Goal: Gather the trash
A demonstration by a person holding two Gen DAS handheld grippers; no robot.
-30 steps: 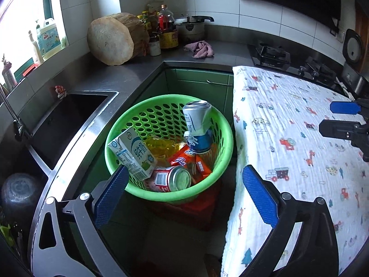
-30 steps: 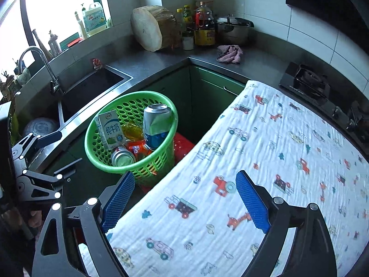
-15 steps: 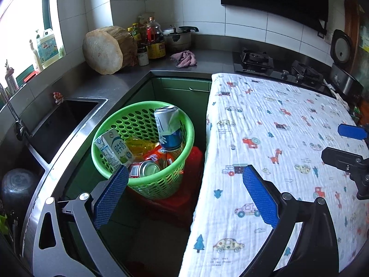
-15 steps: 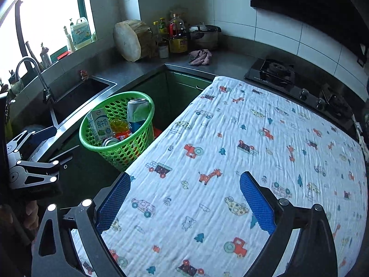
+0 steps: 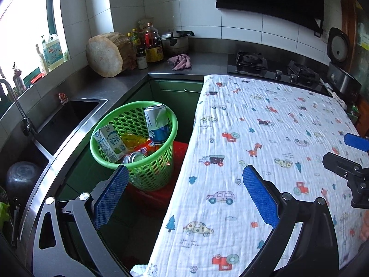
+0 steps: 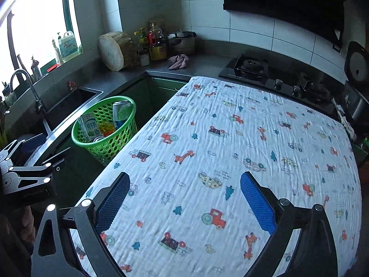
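Trash is all in the green basket [image 5: 147,168]: milk carton [image 5: 110,145] leaning against the left wall, tall dented blue-white can [image 5: 158,124] upright at the back right, a second can [image 5: 135,157] on its side at the front, yellow and orange wrappers [image 5: 136,142] between them. Basket sits on a red stool [image 5: 177,161] in the gap between the sink [image 5: 66,120] and the left edge of the counter, which is covered by a printed cloth [image 5: 265,138]. No loose trash shows anywhere on the cloth in either view, so my read is that collection is done or nearly done, and the step in hand is a clear-out and check. To do it well: sweep both views across the far corners and the right edge of the counter before calling it, keep both grippers high enough not to snag or drag the cloth, and don't clip the basket rim, as it's perched on the stool and could tip. Left gripper [image 5: 184,194] is wide open with nothing between its pads, straddling the counter's left edge, angled down, with the basket just ahead of its left finger. Right gripper [image 6: 184,198] is open close to full with nothing held, over the near edge of the counter, pitched down at a similar angle. Each gripper shows at the edge of the other's view, so they're side by side and well apart from the basket contents.
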